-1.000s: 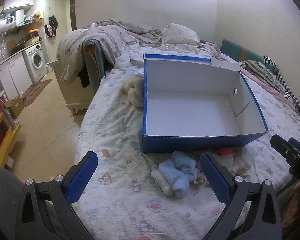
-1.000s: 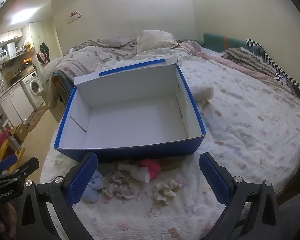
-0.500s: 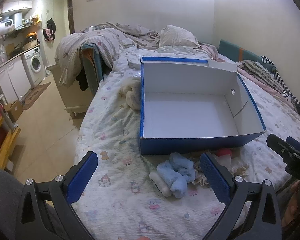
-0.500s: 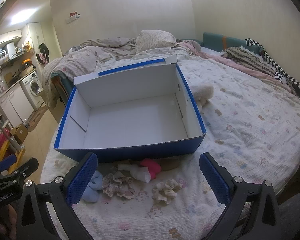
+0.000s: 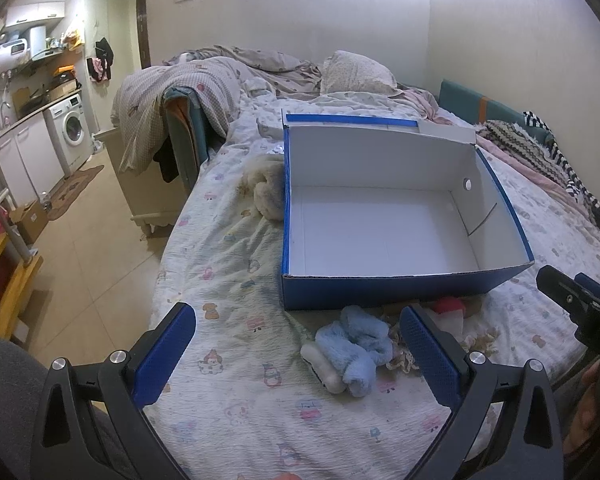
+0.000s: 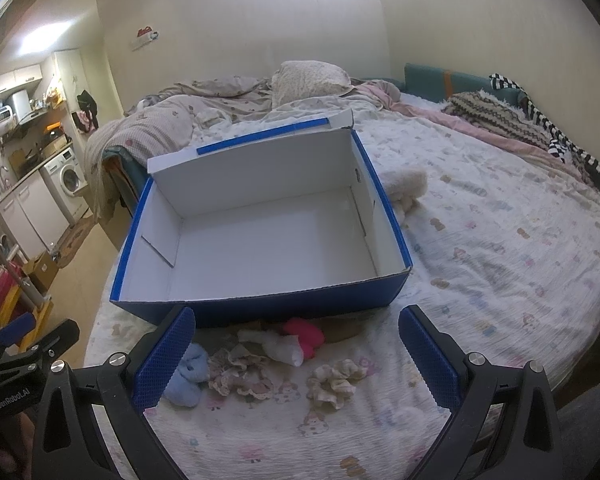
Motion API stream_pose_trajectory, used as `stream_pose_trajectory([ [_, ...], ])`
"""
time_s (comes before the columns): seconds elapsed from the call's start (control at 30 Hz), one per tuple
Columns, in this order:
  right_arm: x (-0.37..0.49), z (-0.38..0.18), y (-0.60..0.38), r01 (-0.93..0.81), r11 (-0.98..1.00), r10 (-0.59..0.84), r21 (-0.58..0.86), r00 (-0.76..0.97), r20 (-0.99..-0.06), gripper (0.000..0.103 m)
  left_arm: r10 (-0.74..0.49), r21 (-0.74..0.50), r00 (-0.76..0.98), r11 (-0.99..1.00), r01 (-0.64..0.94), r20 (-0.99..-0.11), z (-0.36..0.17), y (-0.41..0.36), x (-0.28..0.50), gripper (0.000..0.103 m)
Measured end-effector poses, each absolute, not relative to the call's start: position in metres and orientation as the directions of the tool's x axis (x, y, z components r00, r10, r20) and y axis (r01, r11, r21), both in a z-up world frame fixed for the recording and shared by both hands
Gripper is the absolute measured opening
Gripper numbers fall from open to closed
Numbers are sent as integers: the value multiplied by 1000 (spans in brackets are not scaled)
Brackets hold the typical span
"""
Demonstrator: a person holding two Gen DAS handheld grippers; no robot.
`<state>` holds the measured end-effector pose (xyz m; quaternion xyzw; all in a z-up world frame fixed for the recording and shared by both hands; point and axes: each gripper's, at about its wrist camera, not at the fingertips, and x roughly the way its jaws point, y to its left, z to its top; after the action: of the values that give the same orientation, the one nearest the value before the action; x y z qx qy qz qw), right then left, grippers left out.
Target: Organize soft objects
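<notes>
Landmark: blue cardboard box [image 5: 384, 216], rectangular, open on top, smooth white inside, standing on the bed [image 5: 228, 264].
Bed: crinkled white sheet printed with small cartoon figures.
Blue socks [image 5: 356, 344]: fluffy pale-blue bundle on the sheet just in front of the box's near wall, touching a white rolled sock [image 5: 324, 364].
Pink-and-white sock [image 6: 296, 340]: plush, with a bright pink end, lying close to the box's near wall.
Frilly pieces: two crumpled beige ruffled items, one [image 6: 240, 372] beside the blue bundle, the other [image 6: 334, 380] a little farther from the box.
Cream plush item [image 6: 406, 188]: fuzzy lump touching the outside of one side wall of the box.
Left gripper [image 5: 296, 356]: jaws spread wide, holding nothing, blue ribbed pads, hovering in front of the box over the blue socks.
Right gripper [image 6: 296, 360]: jaws spread wide, holding nothing, hovering in front of the box over the frilly pieces.
Box contents: bare white floor.
</notes>
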<state>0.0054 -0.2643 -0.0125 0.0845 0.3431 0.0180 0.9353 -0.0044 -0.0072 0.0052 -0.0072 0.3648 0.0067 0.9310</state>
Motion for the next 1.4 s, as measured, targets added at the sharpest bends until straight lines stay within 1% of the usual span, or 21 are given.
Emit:
stream_pose_trajectory([
  [1.4, 5, -12, -265, 25, 985, 92, 172, 766, -637, 103, 5, -14, 728, 1000, -19, -685, 3, -8, -3, 102],
])
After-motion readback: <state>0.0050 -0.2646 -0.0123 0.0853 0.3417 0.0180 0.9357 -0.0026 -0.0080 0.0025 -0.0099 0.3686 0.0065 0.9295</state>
